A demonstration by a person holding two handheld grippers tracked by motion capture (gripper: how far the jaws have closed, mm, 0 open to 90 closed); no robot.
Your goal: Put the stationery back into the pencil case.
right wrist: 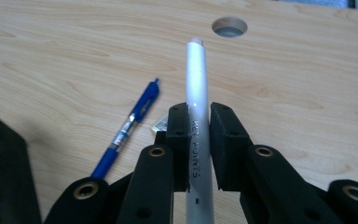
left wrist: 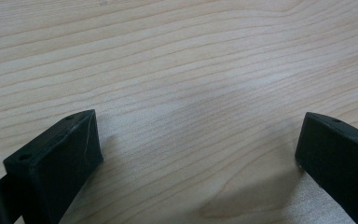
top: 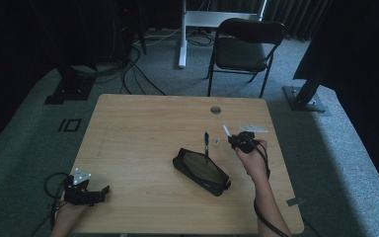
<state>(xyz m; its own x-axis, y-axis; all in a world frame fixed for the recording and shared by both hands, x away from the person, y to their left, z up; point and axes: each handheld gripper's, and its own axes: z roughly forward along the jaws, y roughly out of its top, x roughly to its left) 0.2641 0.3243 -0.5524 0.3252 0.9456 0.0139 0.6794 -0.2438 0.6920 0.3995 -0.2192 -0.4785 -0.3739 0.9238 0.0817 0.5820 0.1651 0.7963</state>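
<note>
The right gripper (right wrist: pixel 199 140) has its fingers (right wrist: pixel 179 135) clamped on a white pen (right wrist: pixel 198 102), lifted off the counter (top: pixel 143 133). Just left lie a blue pen (top: pixel 207 143) and the open black pencil case (top: pixel 201 171); both pens are yet to go in, by the look of it. At the near left, the left gripper (left wrist: pixel 196 144) rests with fingers wide and empty.

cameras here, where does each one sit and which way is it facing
High view: above the person's side, looking forward and down on the table; both forearms enter from below.
Left gripper view: on the left hand-held gripper, facing bare tabletop between open jaws.
Right gripper view: on the right hand-held gripper, along jaws clamped on a white pen.
Shared by high and right views: blue pen, table hole.
</note>
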